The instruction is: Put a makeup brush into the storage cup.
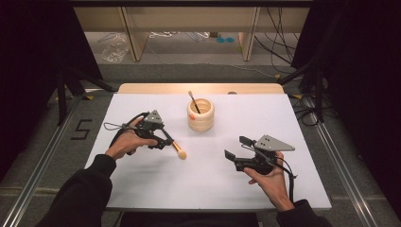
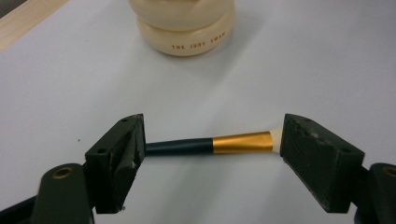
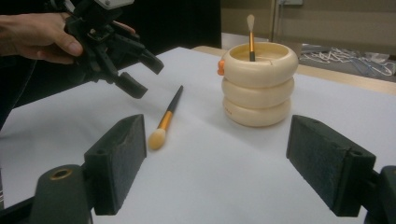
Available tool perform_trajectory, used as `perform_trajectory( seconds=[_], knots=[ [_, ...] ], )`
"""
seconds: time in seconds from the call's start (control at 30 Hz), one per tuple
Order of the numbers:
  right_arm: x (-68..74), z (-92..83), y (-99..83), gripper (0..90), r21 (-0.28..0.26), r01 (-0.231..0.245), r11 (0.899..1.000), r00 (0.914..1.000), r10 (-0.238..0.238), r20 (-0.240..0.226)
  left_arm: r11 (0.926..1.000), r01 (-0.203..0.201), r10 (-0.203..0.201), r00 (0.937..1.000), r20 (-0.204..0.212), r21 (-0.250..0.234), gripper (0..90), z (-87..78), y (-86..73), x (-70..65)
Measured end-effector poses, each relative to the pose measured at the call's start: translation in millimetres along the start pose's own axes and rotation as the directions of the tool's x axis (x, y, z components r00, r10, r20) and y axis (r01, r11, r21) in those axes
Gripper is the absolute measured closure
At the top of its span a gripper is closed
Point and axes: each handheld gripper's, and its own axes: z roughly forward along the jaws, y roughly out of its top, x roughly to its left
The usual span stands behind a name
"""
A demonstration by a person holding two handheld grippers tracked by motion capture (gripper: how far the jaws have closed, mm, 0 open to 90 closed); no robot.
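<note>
A makeup brush (image 1: 178, 149) with a dark handle, gold ferrule and cream bristles lies flat on the white mat (image 1: 156, 189). My left gripper (image 1: 166, 141) hovers over its handle end, jaws open. In the left gripper view the brush (image 2: 224, 143) runs across the gap between the jaws of the left gripper (image 2: 213, 128), with no pad pressing on it. A cream ringed holder (image 1: 200, 118) stands mid-table with a second brush (image 1: 193, 100) upright in it. My right gripper (image 1: 238, 147) rests open at the right, nothing between its fingers. The right gripper view shows the right gripper (image 3: 215, 140), the lying brush (image 3: 166, 119), the holder (image 3: 259, 88) and the left gripper (image 3: 140, 74).
A small orange piece (image 3: 221, 66) sticks to the holder's upper ring. The wooden table edge (image 1: 198, 88) shows behind the mat. Beyond it are shelf legs (image 1: 135, 42) and cables (image 1: 279, 52) on the floor. Metal rails run along both sides of the table.
</note>
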Motion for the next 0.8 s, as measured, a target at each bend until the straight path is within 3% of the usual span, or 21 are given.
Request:
perform_trajectory(
  seconds=[0.1,0.17,0.2,0.27,0.4,0.43,0.53,0.6,0.7,0.73,0.8],
  knots=[
    [-1.5,1.2,0.0,21.1,-0.016,0.024,1.000,0.9997,-0.023,0.006,0.9998,-0.006,0.006,0.9999,0.009,0.018,22.3,2.9,1.3,0.1],
    [-1.4,1.4,0.1,21.1,-0.015,0.023,1.000,0.9997,-0.023,0.004,0.9987,-0.037,0.037,0.9993,0.006,0.035,22.2,3.8,3.0,0.9],
    [0.0,0.9,0.1,21.1,0.000,0.001,1.000,1.0000,-0.001,-0.004,0.9986,-0.024,0.024,0.9997,0.009,0.046,22.2,4.5,3.8,0.6],
    [0.0,1.0,0.0,21.1,0.000,0.000,1.000,1.0000,0.000,-0.004,0.9986,-0.027,0.027,0.9996,0.012,0.045,22.3,7.1,3.7,1.4],
    [0.4,2.3,-0.2,21.3,-0.008,-0.001,1.000,0.9999,0.001,-0.011,0.9950,-0.058,0.056,0.9979,0.031,0.081,22.8,13.8,1.7,4.6],
    [-1.1,3.1,-0.2,21.3,-0.022,0.025,0.999,0.9997,-0.025,-0.001,0.9954,-0.053,0.051,0.9980,0.037,0.080,23.3,15.4,1.3,5.0],
    [-0.9,3.7,-0.3,21.3,-0.021,0.024,0.999,0.9997,-0.024,-0.003,0.9958,-0.057,0.054,0.9977,0.040,0.072,24.3,19.0,1.2,6.5],
    [-1.3,2.9,0.1,21.3,-0.008,0.024,1.000,0.9997,-0.024,-0.006,0.9931,-0.074,0.070,0.9964,0.049,0.092,24.5,20.2,1.0,8.3],
    [0.1,2.8,0.0,21.4,0.003,0.004,1.000,0.9999,-0.004,-0.014,0.9947,-0.050,0.047,0.9981,0.039,0.089,24.8,23.6,-0.2,7.5],
    [0.4,3.7,-0.3,21.4,-0.003,-0.001,1.000,0.9999,0.001,-0.017,0.9937,-0.062,0.058,0.9974,0.043,0.094,24.8,23.5,0.3,8.4],
    [-0.7,4.0,-0.1,21.4,-0.012,0.025,1.000,0.9997,-0.025,0.004,0.9935,-0.070,0.065,0.9964,0.054,0.090,26.5,23.7,1.1,8.8]
  ],
)
